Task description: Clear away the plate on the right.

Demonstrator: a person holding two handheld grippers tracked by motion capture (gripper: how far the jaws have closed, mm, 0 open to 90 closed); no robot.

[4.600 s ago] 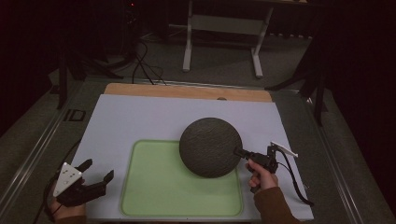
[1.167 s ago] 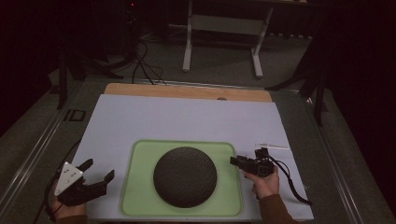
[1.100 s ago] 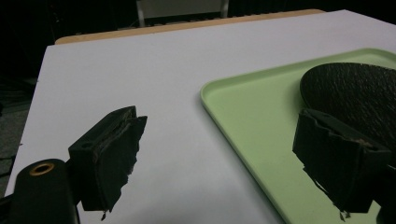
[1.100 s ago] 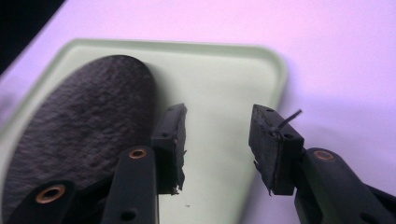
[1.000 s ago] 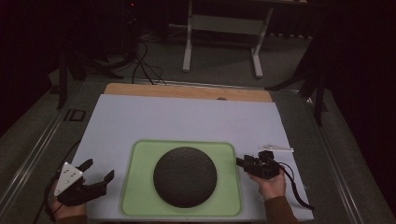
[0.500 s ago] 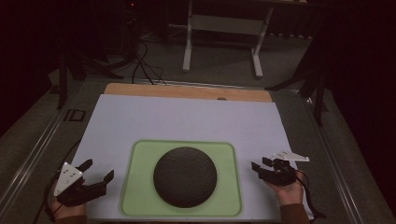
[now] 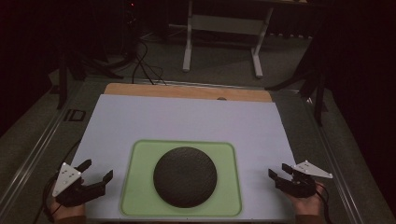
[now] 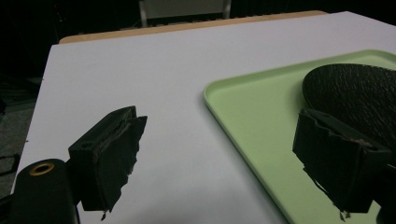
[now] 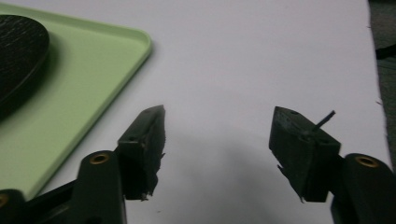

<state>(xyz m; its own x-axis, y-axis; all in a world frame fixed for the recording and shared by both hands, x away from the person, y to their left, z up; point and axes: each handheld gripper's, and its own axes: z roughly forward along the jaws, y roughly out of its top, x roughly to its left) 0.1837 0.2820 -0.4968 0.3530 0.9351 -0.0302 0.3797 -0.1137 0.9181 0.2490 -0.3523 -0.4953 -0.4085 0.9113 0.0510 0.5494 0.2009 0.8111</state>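
A: Item one, the dark round disc (image 7: 185,176). Location?

B: Lower centre of the high view, lying flat on the pale green tray (image 7: 229,154), roughly in the tray's middle with green margin visible all round. In the left gripper view its textured top shows at the right edge (image 8: 355,88); in the right gripper view its rim sits at the upper left (image 9: 21,44).

A: Item two, the tray.

B: Rounded corners, low raised rim, resting on the white table sheet (image 7: 187,116). Its near edge lies close to the bottom of the high view. A strip of wooden tabletop (image 7: 187,91) shows beyond the sheet's far edge.

A: Item three, left gripper (image 7: 95,173).

B: Lower left of the high view, held in a hand, well apart from the tray's left rim. Jaws spread wide, nothing between them; the left gripper view shows only bare sheet and the tray corner (image 8: 219,93) in the gap.

A: Item four, right gripper (image 7: 280,171).

B: Lower right of the high view, beside the tray's right rim and apart from it. Jaws have just been opening and stand released, with only white sheet between them in the right gripper view (image 9: 215,140). It touches neither disc nor tray.

A: Surroundings?

B: Dark floor with cables (image 7: 144,60) and a pale frame stand (image 7: 224,28) at the top of the high view.
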